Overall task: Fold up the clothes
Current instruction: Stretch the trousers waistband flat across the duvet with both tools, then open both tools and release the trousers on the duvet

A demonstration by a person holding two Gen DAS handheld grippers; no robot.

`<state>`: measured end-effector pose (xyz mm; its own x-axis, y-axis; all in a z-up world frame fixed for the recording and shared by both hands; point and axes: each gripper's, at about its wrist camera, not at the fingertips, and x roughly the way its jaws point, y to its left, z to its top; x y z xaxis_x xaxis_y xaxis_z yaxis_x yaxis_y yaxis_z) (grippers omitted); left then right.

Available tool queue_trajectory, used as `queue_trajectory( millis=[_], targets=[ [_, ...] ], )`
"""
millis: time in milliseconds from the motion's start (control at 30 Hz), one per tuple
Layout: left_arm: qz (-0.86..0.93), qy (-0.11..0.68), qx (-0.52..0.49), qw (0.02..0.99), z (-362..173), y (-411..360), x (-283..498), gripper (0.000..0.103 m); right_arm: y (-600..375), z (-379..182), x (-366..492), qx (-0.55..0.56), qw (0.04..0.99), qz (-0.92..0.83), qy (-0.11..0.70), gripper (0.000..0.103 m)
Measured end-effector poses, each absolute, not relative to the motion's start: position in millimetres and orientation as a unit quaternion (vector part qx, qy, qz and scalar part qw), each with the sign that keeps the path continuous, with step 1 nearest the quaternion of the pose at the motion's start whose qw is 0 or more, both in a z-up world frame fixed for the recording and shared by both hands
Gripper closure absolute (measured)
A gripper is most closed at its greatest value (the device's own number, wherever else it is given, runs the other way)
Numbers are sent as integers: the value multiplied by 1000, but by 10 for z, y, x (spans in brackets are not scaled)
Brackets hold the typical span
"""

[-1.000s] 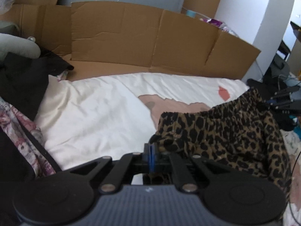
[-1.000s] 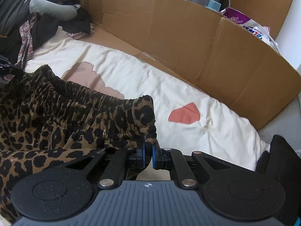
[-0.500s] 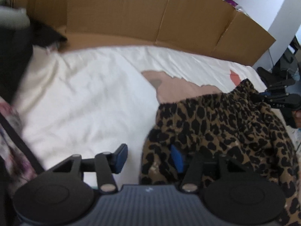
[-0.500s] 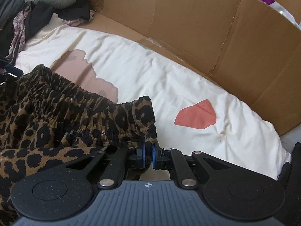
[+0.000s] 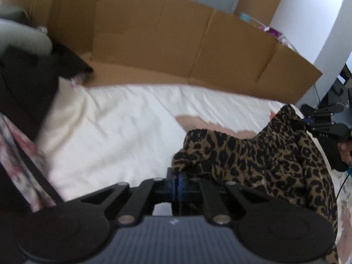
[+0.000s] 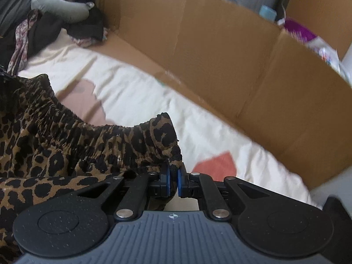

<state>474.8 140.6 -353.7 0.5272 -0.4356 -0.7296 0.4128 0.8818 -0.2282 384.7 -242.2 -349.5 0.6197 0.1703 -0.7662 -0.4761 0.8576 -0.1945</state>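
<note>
On your cream bedsheet (image 5: pixel 123 132), the leopard-print fabric garment (image 5: pixel 259 156) lies at four o'clock; the brown cardboard wall (image 5: pixel 176 44) stands at twelve.

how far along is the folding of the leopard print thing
Early. Done: both ends of the waistband are gripped, the left gripper and right gripper each shut on the leopard garment. In hand: it hangs stretched between them above the sheet, still bunched, no fold visible. Left: lay it flat, fold it, then the dark pile by the cardboard.

One leopard-print garment (image 6: pixel 66 145); two grippers (image 5: pixel 176 181) (image 6: pixel 173 181); one sheet (image 5: pixel 114 132); one neck pillow (image 6: pixel 59 2)
</note>
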Motion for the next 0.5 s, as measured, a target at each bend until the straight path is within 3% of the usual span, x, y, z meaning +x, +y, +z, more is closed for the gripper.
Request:
queue_trajectory(
  millis=[500],
  targets=[
    [-209,374,37,903,-3150,1539,5255,100,-2025,-3249,4339,-255,877,212,347,98]
  ],
)
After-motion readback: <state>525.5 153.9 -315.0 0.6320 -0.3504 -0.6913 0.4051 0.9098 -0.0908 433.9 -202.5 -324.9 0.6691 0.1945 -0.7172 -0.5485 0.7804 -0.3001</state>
